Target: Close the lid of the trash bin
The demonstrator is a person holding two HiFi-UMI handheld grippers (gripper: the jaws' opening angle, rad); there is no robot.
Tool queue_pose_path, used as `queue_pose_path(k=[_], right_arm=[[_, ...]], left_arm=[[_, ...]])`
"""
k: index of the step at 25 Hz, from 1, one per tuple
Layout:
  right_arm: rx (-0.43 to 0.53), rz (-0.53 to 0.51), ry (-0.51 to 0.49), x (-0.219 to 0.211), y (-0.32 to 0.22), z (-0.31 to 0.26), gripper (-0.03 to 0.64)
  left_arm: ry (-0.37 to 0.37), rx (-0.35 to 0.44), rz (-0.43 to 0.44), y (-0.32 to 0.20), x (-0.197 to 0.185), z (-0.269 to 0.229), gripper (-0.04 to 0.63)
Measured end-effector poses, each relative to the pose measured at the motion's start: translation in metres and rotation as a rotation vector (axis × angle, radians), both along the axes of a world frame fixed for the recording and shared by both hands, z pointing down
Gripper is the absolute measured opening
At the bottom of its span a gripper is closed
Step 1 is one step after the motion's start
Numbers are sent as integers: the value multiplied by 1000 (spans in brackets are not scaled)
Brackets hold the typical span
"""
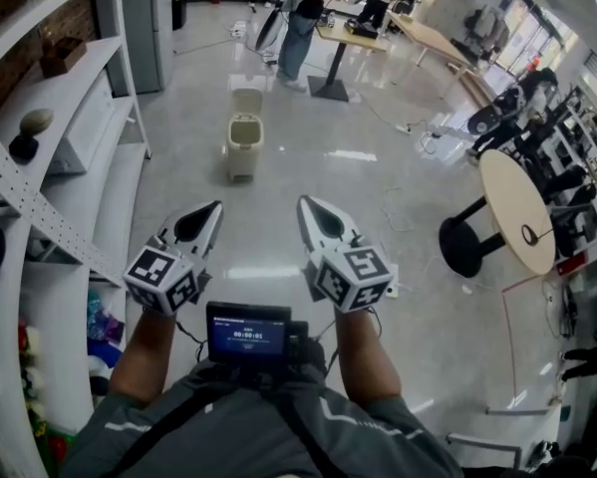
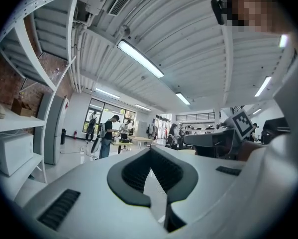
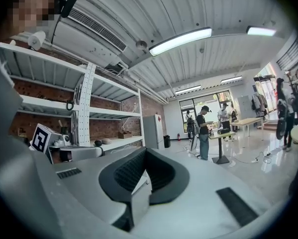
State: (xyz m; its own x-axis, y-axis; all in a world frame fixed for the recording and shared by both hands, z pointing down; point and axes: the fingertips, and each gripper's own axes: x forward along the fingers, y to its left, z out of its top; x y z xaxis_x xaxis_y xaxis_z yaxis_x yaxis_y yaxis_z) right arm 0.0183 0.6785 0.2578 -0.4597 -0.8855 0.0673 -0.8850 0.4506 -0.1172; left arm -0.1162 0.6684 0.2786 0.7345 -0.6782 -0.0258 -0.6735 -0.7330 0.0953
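Bin: beige. Left gripper and right gripper: white, black pads, black-and-white square markers. Floor: glossy grey. Shelves: white.

Scene is bright, evenly lit by ceiling strip lights and far windows. Glare streaks lie on the glossy floor (head view). Both gripper views bend strongly and darken at the edges.

A glossy pale grey floor is lit by ceiling strip lights. White shelving is set against a brick wall at the left. A round table is placed at the right; tall windows are seen at the far end.
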Motion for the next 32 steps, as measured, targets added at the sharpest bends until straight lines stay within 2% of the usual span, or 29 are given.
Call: queue_pose_path(k=[7, 16, 24, 28, 32], right_arm=[[11, 25, 19, -15, -6, -3, 2], [5, 0, -16, -14, -55, 5, 2], [10, -38, -30, 14, -126, 4, 2], [14, -48, -42, 38, -164, -2, 2], [28, -80, -35, 52, -196, -7, 2]], left_arm=[[18, -7, 39, -7, -4, 4, -4], [-6, -31, 11, -46, -5, 11, -5], [-19, -46, -25, -117, 22, 10, -3], [-39, -29, -35, -148, 41, 2, -3], [-29, -26, -51, -182, 60, -4, -3]])
